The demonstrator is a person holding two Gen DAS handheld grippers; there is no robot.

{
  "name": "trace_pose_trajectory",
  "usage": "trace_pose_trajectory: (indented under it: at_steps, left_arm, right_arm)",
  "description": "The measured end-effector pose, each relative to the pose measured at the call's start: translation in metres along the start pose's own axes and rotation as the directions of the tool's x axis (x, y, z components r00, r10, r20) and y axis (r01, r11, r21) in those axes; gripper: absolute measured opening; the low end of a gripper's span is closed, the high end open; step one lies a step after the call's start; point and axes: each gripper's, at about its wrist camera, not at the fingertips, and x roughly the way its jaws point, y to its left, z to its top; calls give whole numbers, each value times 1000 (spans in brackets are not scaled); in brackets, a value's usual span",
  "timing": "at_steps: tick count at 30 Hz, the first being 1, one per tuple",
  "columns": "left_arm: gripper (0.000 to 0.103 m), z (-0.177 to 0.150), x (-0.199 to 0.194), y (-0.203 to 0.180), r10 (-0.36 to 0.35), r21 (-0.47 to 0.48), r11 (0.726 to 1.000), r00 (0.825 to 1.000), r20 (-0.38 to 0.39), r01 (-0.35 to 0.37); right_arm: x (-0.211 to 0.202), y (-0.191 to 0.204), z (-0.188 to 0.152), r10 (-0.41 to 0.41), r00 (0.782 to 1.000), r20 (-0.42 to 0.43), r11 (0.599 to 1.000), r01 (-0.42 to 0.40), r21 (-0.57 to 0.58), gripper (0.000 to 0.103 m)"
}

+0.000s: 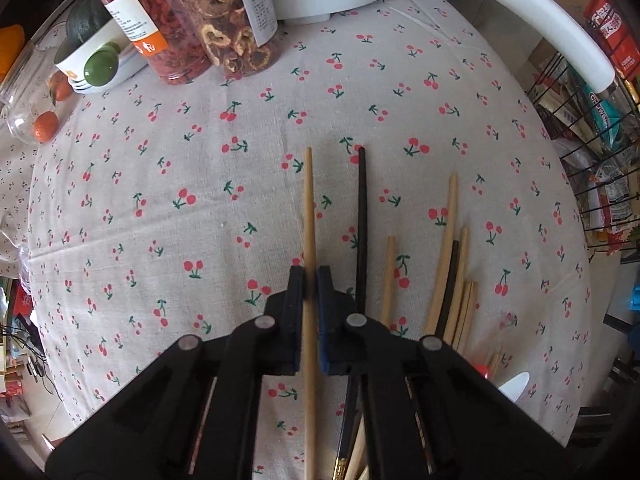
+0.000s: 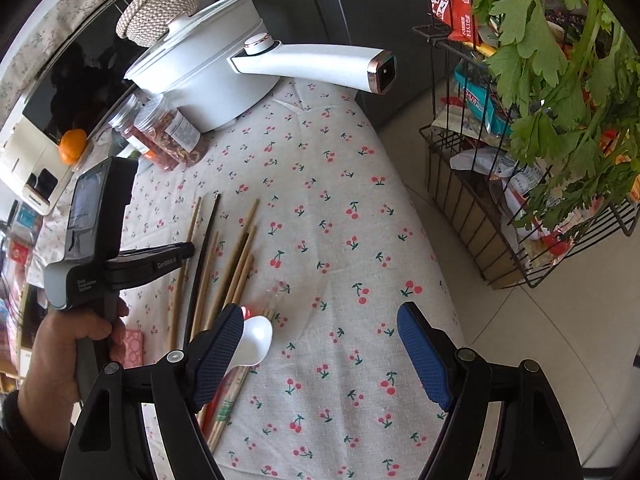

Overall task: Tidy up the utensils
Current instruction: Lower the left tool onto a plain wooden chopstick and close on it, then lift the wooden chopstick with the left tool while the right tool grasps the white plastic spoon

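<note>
Several wooden and black chopsticks [image 1: 452, 260] lie side by side on the cherry-print tablecloth [image 1: 160, 200]. My left gripper [image 1: 310, 276] points down at the table and is shut on one light wooden chopstick [image 1: 308, 208], which runs between its pads. A black chopstick [image 1: 362, 220] lies just to its right. In the right wrist view a hand [image 2: 68, 348] holds the left gripper [image 2: 186, 250] over the chopsticks [image 2: 224, 264]. My right gripper [image 2: 320, 316] stands open above the cloth. A white plastic spoon [image 2: 258, 338] lies beside its left finger, over wrapped chopsticks [image 2: 226, 404].
Two jars of dried fruit [image 1: 208, 20] and a bowl [image 1: 96, 64] stand at the far left. A white pot [image 2: 200, 76] with a long handle [image 2: 320, 60] is at the back. A wire basket [image 2: 500, 240] of packets and greens [image 2: 560, 60] stands off the table's right edge.
</note>
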Motion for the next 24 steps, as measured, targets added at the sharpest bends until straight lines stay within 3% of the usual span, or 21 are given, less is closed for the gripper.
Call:
trace_pose_trajectory:
  at_steps: [4, 8, 13, 18, 22, 24]
  left_arm:
    - [7, -28, -37, 0, -59, 15, 998, 995, 80, 58]
    - [7, -58, -81, 13, -117, 16, 993, 979, 168, 116]
    - [7, -101, -129, 32, -177, 42, 984, 948, 263, 172]
    - [7, -132, -155, 51, -201, 64, 980, 910, 364, 191]
    - [7, -164, -166, 68, -236, 72, 971, 862, 449, 228]
    - [7, -173, -167, 76, -257, 53, 964, 852, 456, 262]
  right_arm:
    - [5, 4, -2, 15, 1000, -12, 1000, -15, -5, 80]
    - [13, 11, -5, 58, 998, -38, 998, -59, -16, 79]
    - [28, 24, -16, 111, 988, -108, 991, -119, -65, 74]
    - [45, 23, -20, 166, 977, -133, 985, -171, -27, 71]
    - [66, 22, -23, 171, 973, -153, 985, -172, 1, 47]
    - [73, 22, -24, 179, 972, -154, 984, -180, 7, 40]
